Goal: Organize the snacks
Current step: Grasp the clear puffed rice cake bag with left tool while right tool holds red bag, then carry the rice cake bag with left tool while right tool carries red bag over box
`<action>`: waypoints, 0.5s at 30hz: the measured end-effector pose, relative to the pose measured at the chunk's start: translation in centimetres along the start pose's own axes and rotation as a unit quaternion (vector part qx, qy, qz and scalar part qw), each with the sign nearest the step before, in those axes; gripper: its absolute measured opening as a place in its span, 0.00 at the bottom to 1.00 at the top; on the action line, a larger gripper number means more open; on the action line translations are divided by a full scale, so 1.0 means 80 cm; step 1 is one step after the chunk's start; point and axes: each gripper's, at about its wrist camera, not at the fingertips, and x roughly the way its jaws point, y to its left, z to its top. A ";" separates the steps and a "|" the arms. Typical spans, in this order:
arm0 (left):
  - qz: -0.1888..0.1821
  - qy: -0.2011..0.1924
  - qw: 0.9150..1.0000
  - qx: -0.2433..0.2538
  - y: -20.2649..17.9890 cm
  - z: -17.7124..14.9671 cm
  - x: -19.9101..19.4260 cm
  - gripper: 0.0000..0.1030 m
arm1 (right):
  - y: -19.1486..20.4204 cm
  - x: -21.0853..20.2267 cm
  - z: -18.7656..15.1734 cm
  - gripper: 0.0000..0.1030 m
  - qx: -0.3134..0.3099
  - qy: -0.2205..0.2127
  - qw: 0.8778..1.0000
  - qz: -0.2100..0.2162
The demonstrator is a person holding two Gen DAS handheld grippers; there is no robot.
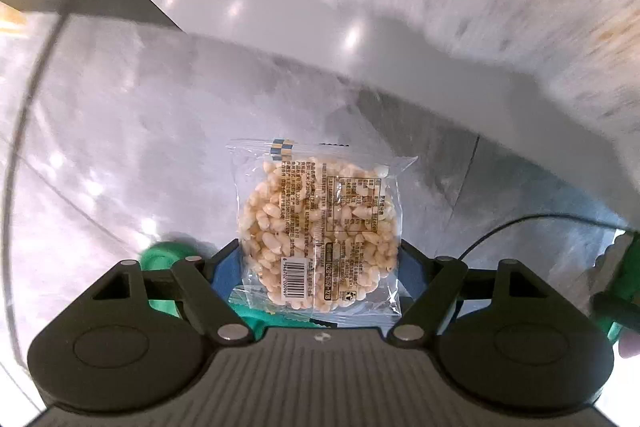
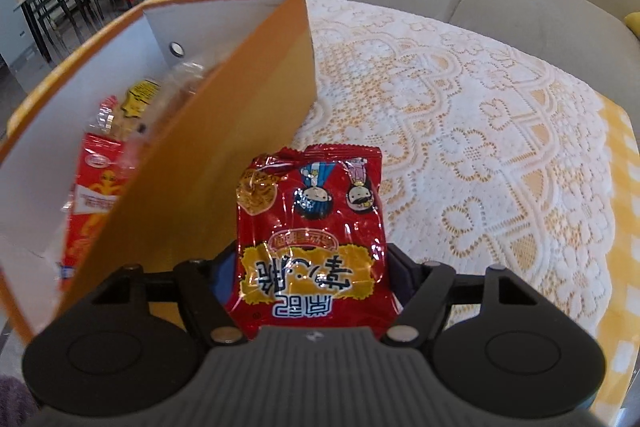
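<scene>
left tongs clenched on puffed-rice packet | right tongs grasping red snack bag, beside orange box

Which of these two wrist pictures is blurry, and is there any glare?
Left wrist view: background streaked with motion blur, bright glare spots on the glossy floor, only the puffed rice pack sharp. Right wrist view: mostly crisp, highlights on the red snack bag, strong fisheye bending.

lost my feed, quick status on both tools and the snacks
Left tool shut on clear puffed-grain pack. Right tool shut on red snack bag, beside the orange box. Nothing in the way.
</scene>
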 end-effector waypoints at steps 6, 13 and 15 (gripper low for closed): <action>0.033 -0.043 0.999 0.002 -0.003 -0.001 -0.093 0.88 | -0.006 -0.049 -0.010 0.69 0.008 -0.023 1.000 0.008; 0.053 -0.128 0.990 -0.024 -0.001 -0.016 -0.231 0.88 | -0.021 -0.096 -0.013 0.69 0.027 -0.050 0.998 0.029; 0.058 -0.166 0.984 -0.032 -0.002 -0.022 -0.275 0.88 | -0.021 -0.108 -0.013 0.69 0.030 -0.061 0.997 0.036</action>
